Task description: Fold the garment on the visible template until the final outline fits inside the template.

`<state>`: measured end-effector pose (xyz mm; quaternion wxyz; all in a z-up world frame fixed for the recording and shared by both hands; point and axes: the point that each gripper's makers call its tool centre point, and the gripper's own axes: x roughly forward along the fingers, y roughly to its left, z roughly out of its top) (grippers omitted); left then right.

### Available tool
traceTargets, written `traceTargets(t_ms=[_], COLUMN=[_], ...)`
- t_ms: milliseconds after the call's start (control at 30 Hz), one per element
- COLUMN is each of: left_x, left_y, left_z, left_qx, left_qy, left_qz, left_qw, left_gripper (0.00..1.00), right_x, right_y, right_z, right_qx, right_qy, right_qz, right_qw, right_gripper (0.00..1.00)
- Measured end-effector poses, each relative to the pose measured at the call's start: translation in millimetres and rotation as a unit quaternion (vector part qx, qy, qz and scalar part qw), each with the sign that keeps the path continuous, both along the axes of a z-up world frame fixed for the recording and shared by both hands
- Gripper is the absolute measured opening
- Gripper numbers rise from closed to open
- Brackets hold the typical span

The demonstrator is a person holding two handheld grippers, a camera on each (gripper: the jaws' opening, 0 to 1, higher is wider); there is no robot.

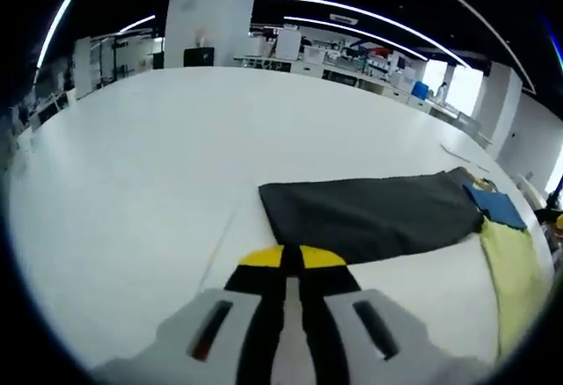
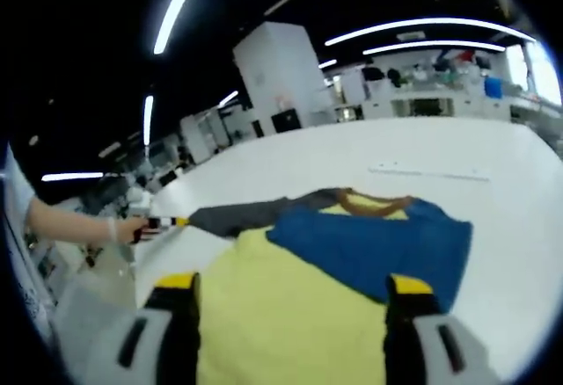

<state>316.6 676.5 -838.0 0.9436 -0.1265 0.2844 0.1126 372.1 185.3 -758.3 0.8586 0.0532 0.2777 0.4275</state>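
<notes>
A colour-blocked garment lies flat on the white table. It has a dark grey part, a blue part and a yellow part. My left gripper is shut, and its yellow tips meet the near corner of the dark part. In the right gripper view that gripper is held by a hand at the pointed end of the dark part. My right gripper is open. Its jaws stand wide apart over the yellow part, just short of the blue part and the brown collar.
A faint thin line runs across the table left of the garment, and another thin line lies beyond the collar. Wide bare table stretches away behind the garment. Benches and white pillars stand past the far edge.
</notes>
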Motion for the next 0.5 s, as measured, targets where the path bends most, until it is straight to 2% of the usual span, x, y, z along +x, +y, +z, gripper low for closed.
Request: traceTargets(t_ms=[133,267,367,500], left_x=[0.4,9.5,16.5,34.8], left_y=[1.0,-5.5,-12.4,-29.5], left_z=[1.9,15.0,30.6,52.3], left_qx=[-0.014,-0.013,-0.008,-0.019], left_qy=[0.014,0.0,0.003,-0.022], left_qz=[0.004,-0.018,-0.032,-0.049], left_qw=[0.9998,0.9998,0.9995,0.9984], left_gripper=[0.0,0.0,0.0,0.0], right_x=[0.2,0.6,-0.3,-1.0], right_y=[-3.3,-8.4,-10.7,-13.7], right_z=[0.8,1.5,1.1,3.7], right_qx=[0.0,0.006,0.008,0.01], right_qy=[-0.001,-0.001,0.0,-0.002], right_qz=[-0.003,-0.009,-0.012,-0.013], right_qw=[1.0,0.9999,0.9999,0.9999], right_gripper=[0.86,0.85,0.85,0.84])
